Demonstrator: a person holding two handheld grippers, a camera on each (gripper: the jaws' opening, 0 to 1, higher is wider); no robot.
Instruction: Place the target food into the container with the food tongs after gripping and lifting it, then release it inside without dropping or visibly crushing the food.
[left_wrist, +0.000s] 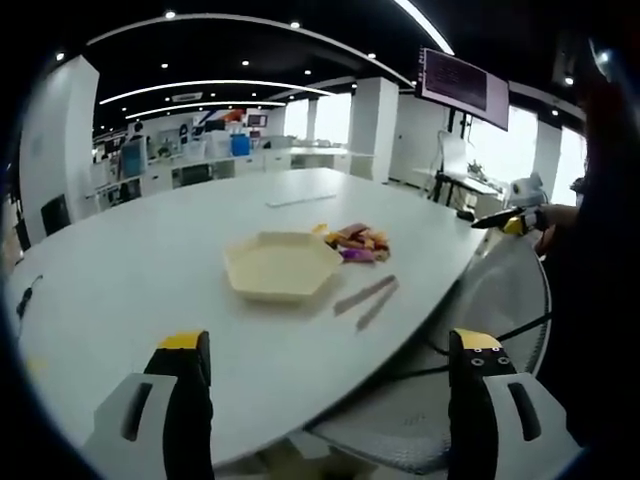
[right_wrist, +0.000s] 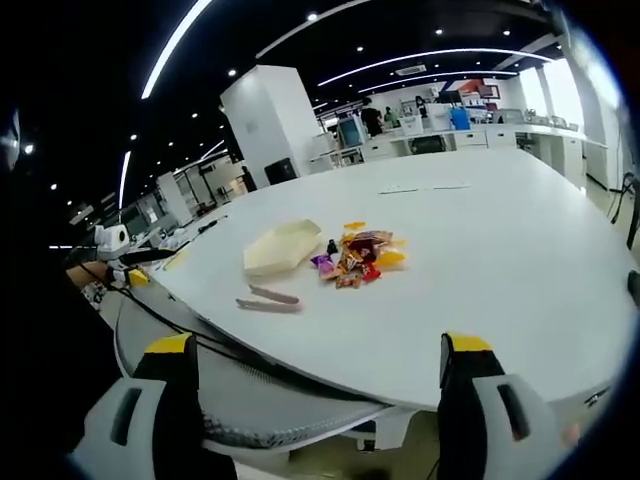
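A cream hexagonal container (left_wrist: 281, 265) lies on the white table (left_wrist: 150, 270), seen also as the container (right_wrist: 282, 246) in the right gripper view. Beside it is a pile of wrapped snack foods (left_wrist: 355, 242) (right_wrist: 358, 256). Grey food tongs (left_wrist: 365, 298) (right_wrist: 268, 298) lie flat near the table's edge. My left gripper (left_wrist: 330, 400) stands open before the table edge with nothing between its fingers. My right gripper (right_wrist: 315, 410) is open too, well short of the table. The other gripper (left_wrist: 510, 217) (right_wrist: 120, 250) shows far off at each view's side.
A grey round mesh chair seat (left_wrist: 440, 400) (right_wrist: 230, 400) sits below the table edge between the two grippers. A long thin white strip (left_wrist: 300, 200) lies at the table's far side. Desks, pillars and a wall screen (left_wrist: 462, 80) fill the office behind.
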